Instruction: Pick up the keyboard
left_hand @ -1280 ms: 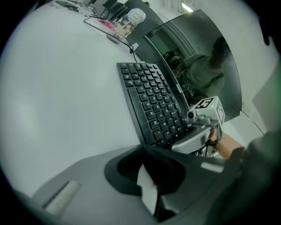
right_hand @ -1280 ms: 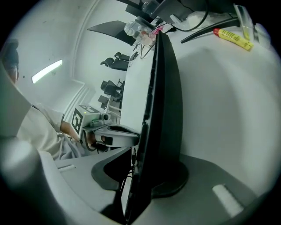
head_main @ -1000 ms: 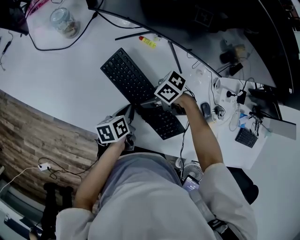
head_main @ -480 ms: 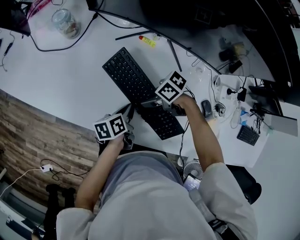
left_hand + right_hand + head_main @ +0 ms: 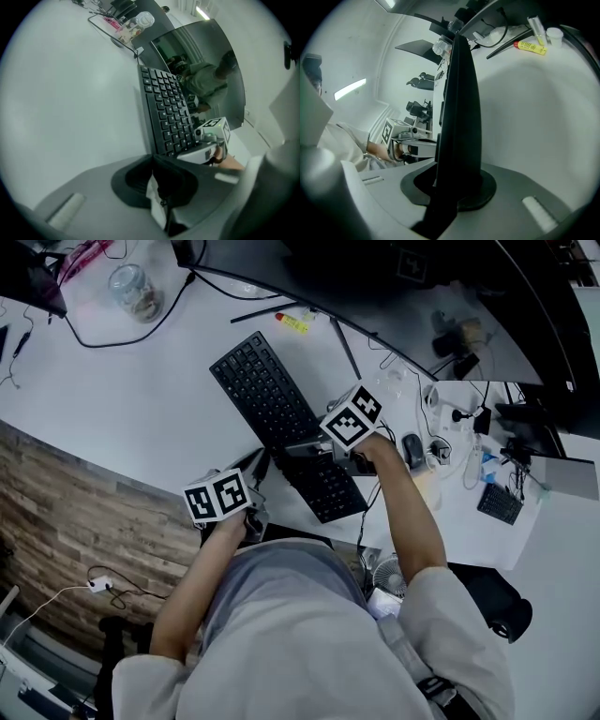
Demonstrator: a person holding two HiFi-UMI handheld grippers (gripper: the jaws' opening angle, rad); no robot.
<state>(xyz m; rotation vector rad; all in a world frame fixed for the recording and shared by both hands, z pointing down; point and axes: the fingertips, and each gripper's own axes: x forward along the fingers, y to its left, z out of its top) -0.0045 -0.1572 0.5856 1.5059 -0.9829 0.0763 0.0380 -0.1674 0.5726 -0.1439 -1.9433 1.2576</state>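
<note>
A black keyboard (image 5: 267, 404) lies diagonally on the white desk (image 5: 122, 390). My left gripper (image 5: 258, 467) is at its near left corner and my right gripper (image 5: 305, 448) at its right long edge near the same end. In the left gripper view the keyboard (image 5: 166, 112) runs away from my left gripper (image 5: 159, 183), whose dark pads are closed on its near corner. In the right gripper view the keyboard (image 5: 459, 93) shows edge-on as a thin black blade, and my right gripper (image 5: 450, 183) is shut on it.
A curved dark monitor (image 5: 375, 277) spans the back of the desk. A glass jar (image 5: 131, 287) and black cable sit far left, a yellow tube (image 5: 292, 322) behind the keyboard. A mouse (image 5: 412, 456), cables and small gear crowd the right. The desk's front edge runs by my left hand.
The keyboard has shifted slightly to the right against the yellow tube. Both grippers stay at the same spots on it.
</note>
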